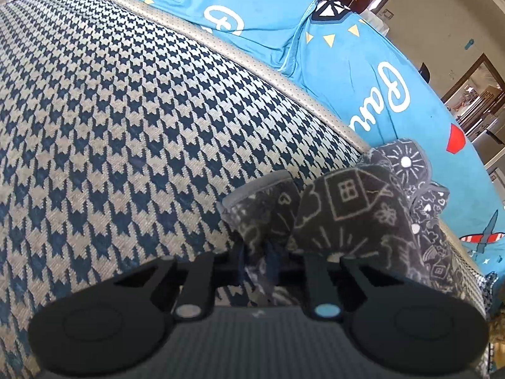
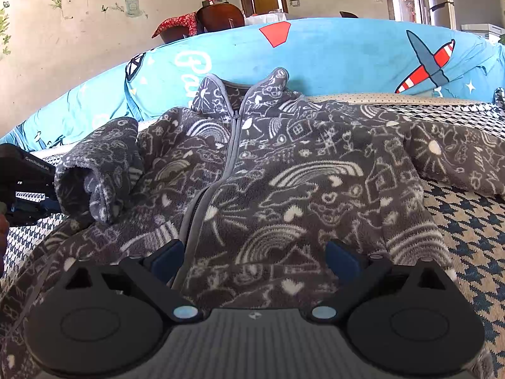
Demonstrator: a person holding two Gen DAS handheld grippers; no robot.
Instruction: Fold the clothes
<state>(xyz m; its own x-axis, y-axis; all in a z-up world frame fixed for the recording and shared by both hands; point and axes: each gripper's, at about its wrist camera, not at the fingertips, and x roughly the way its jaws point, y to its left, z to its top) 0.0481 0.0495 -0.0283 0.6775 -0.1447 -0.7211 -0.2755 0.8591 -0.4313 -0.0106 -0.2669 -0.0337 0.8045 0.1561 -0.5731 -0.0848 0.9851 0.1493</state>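
Left wrist view: left gripper clamped on cuff of dark grey fleece zip jacket with white doodle print, sleeve bunched near back edge of houndstooth-patterned sofa seat; blue printed cover behind.

Right wrist view: right gripper jaws spread, nothing held, over jacket hem; jacket spread flat on seat, collar toward back edge.
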